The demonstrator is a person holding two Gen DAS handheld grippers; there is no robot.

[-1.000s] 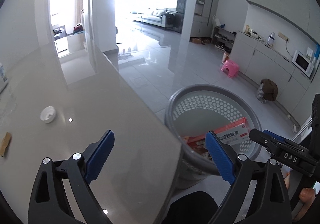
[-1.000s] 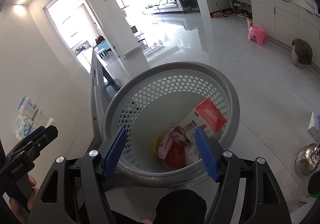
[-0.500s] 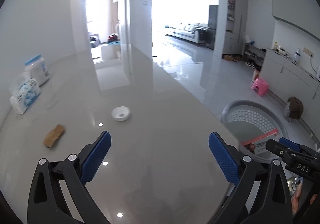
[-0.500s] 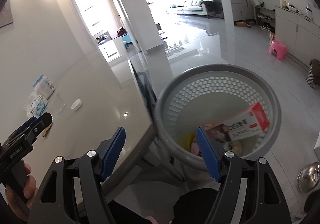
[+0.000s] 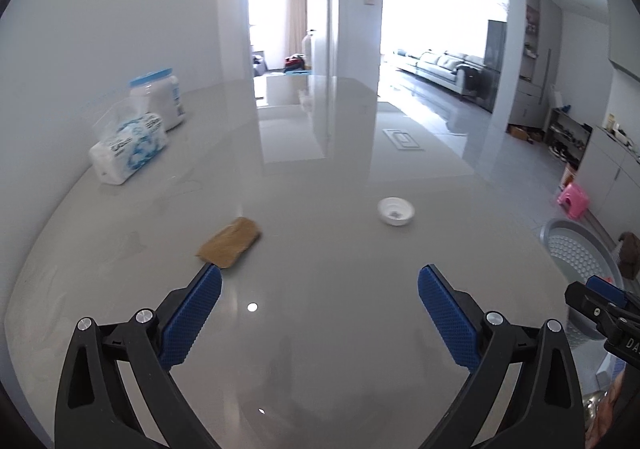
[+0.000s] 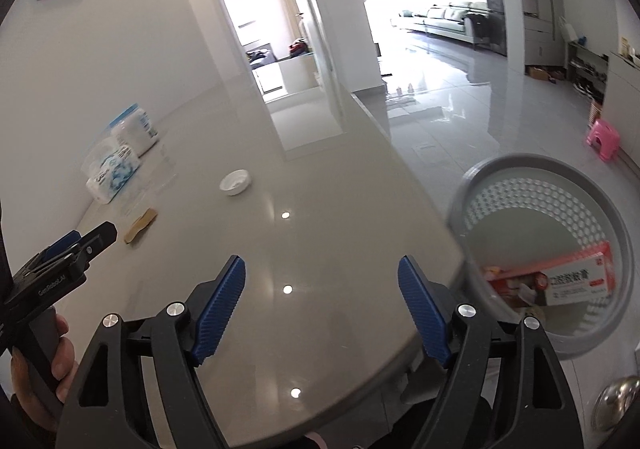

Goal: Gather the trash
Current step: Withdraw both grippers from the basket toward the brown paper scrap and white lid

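A brown paper packet (image 5: pixel 230 243) lies on the glossy grey table (image 5: pixel 320 153), just beyond my left gripper's left fingertip. Farther right sits a small white cap (image 5: pixel 395 211). My left gripper (image 5: pixel 319 277) hovers over the table, open and empty. My right gripper (image 6: pixel 321 263) is over the table's near right corner, its jaws opening with nothing between them. The right wrist view shows the packet (image 6: pixel 140 225) and cap (image 6: pixel 236 182) far left. The grey perforated basket (image 6: pixel 532 160) stands on the floor beside the table, holding a red-and-white box (image 6: pixel 560 281).
A tissue pack (image 5: pixel 128 151) and a white tub with a blue lid (image 5: pixel 158 99) stand by the wall at the table's left. A pink stool (image 6: pixel 604 139) and a metal lid (image 6: pixel 616 405) are on the floor. A hand (image 6: pixel 60 353) holds the left gripper's handle.
Both grippers swung left, away from the basket and over the table. The basket slid to the right of both views. The packet and cap came nearer. The right jaws spread wider.
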